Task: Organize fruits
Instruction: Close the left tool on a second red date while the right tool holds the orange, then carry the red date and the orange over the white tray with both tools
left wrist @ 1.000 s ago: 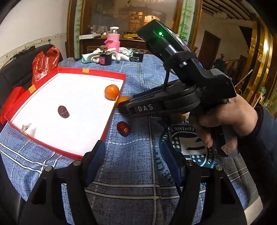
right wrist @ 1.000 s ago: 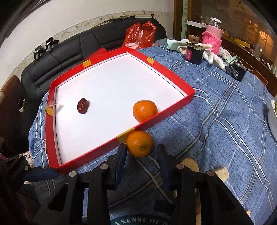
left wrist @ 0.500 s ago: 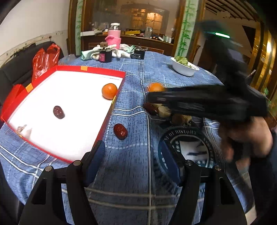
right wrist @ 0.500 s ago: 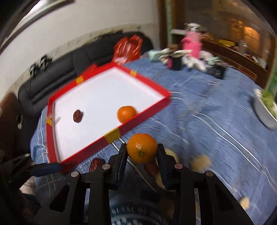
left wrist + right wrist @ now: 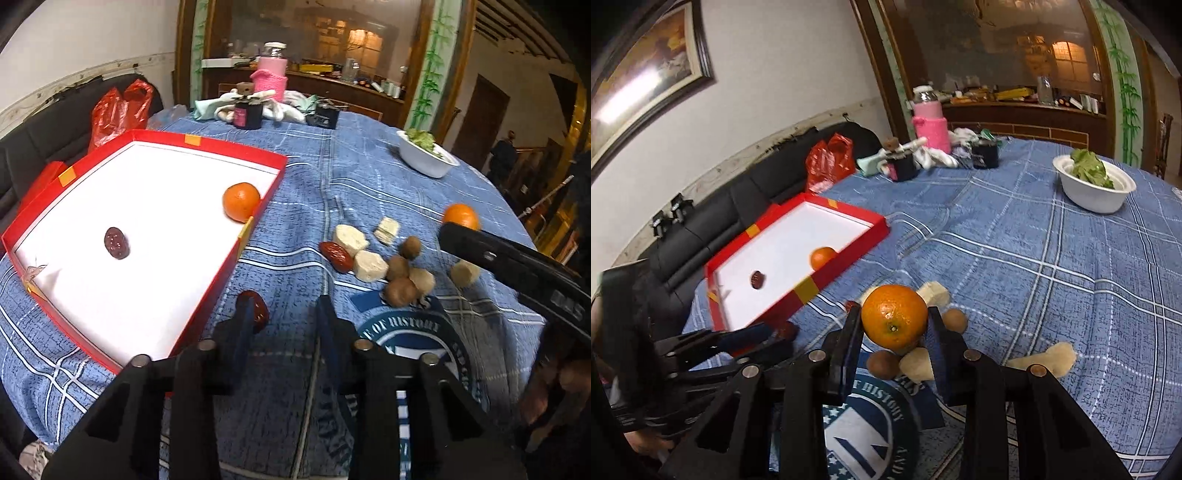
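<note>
A red tray [image 5: 273, 173] with a white floor holds one orange [image 5: 241, 202] and a dark date [image 5: 116, 242]. My left gripper [image 5: 286, 310] hovers low over the blue cloth beside the tray. Its jaws are closing, and a red date [image 5: 260, 312] lies between them against the left finger, with a gap to the right finger. My right gripper [image 5: 892, 317] is shut on a second orange [image 5: 894, 321], held above the cloth to the right of the tray. In the left wrist view that orange [image 5: 460, 218] shows at the tip of the right gripper.
Loose on the cloth are pale chunks [image 5: 364, 264], brown round fruits [image 5: 400, 291] and another red date [image 5: 336, 256]. A white bowl of greens [image 5: 428, 162] stands at the back right. A pink jar [image 5: 271, 77], cloths and small black containers crowd the far edge.
The right gripper lifted the orange from beside the tray's rim and carried it rightward over the loose fruit. The left gripper's jaws narrowed around the red date.
</note>
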Tool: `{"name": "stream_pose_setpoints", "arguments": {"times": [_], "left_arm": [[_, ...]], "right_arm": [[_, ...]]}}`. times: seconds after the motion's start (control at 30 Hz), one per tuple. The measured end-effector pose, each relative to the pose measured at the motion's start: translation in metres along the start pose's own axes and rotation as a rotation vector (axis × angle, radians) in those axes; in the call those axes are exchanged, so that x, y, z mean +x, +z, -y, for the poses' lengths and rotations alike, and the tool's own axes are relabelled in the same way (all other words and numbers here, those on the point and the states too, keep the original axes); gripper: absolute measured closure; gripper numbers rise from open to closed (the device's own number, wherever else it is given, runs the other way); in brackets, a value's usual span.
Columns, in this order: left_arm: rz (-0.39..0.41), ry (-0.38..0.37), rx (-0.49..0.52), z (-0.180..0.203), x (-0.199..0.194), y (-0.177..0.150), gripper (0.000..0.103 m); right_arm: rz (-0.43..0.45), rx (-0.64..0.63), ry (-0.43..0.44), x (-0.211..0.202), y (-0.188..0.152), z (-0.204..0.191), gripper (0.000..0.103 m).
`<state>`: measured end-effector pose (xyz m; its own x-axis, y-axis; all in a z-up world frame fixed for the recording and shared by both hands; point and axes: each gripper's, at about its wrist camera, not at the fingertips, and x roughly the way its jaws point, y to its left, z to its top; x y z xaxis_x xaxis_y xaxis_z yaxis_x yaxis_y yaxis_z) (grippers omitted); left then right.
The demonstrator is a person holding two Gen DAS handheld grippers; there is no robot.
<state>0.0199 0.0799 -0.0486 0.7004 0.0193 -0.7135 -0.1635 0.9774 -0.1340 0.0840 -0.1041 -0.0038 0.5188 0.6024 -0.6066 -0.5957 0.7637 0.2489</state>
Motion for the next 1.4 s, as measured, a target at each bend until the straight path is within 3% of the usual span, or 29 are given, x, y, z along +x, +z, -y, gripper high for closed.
{"name": "stream_pose_setpoints", "arguments": {"times": [0.23, 0.33, 0.53, 0.8, 1.07, 1.4], "left_arm": [[-0.049, 0.126, -0.043, -0.005, 0.018, 0.001, 0.075], [-0.055, 0.15, -0.043, -0.005, 0.021, 0.002, 0.085], [-0.058, 0.11, -0.025, -0.002, 0.015, 0.001, 0.086], [0.002, 0.063, 0.002, 0.003, -0.01, 0.005, 0.086], [0.05, 0.025, -0.006, -0.006, -0.03, 0.008, 0.086], [0.051, -0.005, -0.005, -0.011, -0.035, 0.005, 0.086]], "right_arm": [[0.011, 0.009, 0.022, -0.003, -0.002, -0.001, 0.069], [0.015, 0.007, 0.024, -0.004, -0.002, -0.002, 0.069], [0.014, 0.006, 0.014, -0.003, -0.002, -0.003, 0.069], [0.013, 0.029, -0.044, -0.007, -0.001, -0.004, 0.069], [0.012, 0.052, -0.106, -0.025, -0.019, -0.016, 0.069], [-0.024, 0.05, -0.131, -0.031, -0.042, -0.038, 0.069]]}}
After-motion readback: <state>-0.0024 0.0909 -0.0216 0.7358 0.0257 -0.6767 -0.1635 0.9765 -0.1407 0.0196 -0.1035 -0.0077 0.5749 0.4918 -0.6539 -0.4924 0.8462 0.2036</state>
